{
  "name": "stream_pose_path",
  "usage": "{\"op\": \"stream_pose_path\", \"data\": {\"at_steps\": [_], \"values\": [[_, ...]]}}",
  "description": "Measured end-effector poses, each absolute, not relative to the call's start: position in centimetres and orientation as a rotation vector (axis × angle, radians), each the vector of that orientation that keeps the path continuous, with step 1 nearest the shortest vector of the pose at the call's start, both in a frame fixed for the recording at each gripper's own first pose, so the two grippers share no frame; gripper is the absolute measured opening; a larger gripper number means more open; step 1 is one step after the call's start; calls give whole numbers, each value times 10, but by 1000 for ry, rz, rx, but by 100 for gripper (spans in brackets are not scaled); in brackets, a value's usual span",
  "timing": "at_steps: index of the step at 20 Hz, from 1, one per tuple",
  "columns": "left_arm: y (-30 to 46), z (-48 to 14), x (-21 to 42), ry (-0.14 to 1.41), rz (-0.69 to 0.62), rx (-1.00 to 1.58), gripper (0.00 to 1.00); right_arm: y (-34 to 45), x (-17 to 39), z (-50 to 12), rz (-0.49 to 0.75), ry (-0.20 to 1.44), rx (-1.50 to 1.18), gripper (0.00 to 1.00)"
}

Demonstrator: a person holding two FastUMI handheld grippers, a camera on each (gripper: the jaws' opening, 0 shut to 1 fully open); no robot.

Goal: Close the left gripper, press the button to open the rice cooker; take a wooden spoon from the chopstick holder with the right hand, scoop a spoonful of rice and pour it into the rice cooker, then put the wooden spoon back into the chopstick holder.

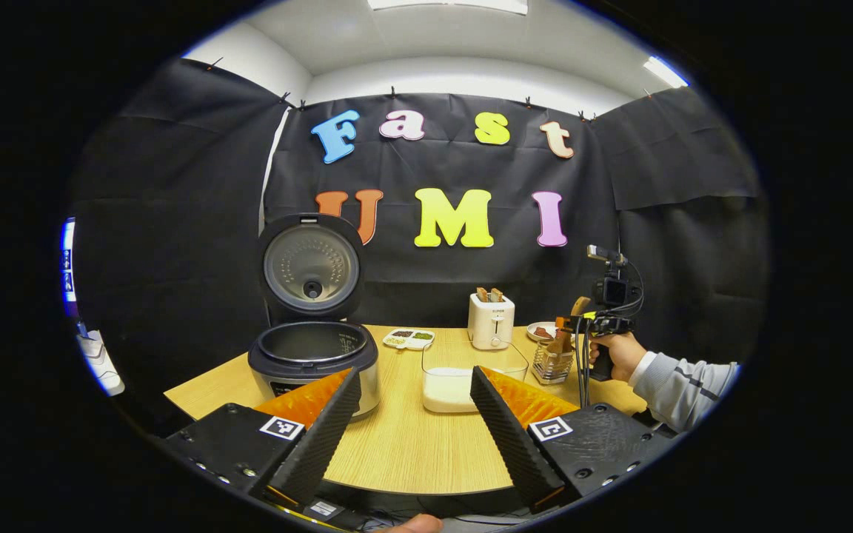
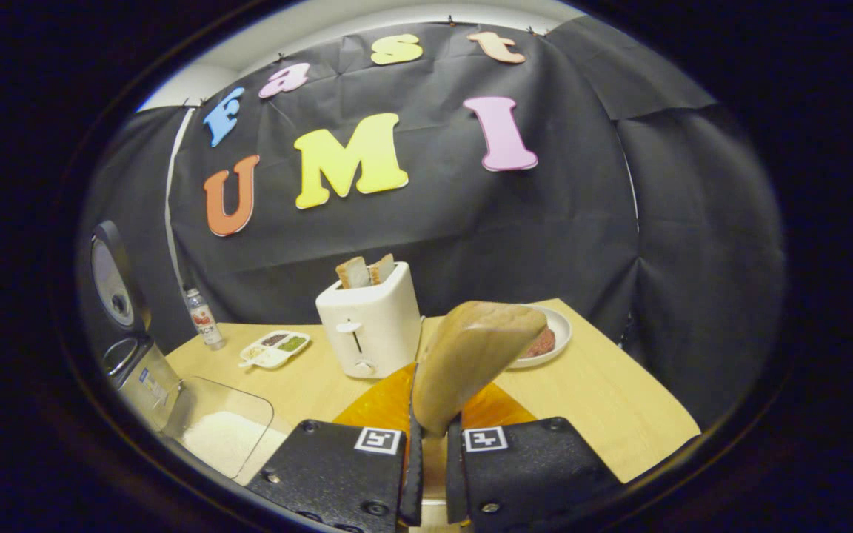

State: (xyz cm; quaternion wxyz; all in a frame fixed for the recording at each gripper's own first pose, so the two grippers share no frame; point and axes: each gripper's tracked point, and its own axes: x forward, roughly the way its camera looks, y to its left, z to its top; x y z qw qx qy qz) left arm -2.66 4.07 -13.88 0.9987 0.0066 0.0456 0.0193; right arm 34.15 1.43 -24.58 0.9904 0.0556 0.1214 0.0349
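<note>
On the table (image 1: 397,444), right tongs (image 2: 426,437) clamp one wooden spoon (image 2: 471,355); left tongs (image 1: 415,422) gape wide.

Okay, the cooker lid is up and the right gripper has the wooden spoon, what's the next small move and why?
Probably swing the right gripper left and down to the rice container: the wooden spoon looks empty, and the rice cooker already stands open.
</note>
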Motion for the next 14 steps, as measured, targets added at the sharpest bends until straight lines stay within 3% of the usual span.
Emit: {"op": "stream_pose_path", "data": {"at_steps": [6, 14], "values": [[45, -136, -37, 85, 41, 0, 95, 28, 302, -158, 82, 59, -54, 17], [55, -136, -48, 82, 48, 4, 95, 120, 258, -120, 216, 12, -51, 16]]}}
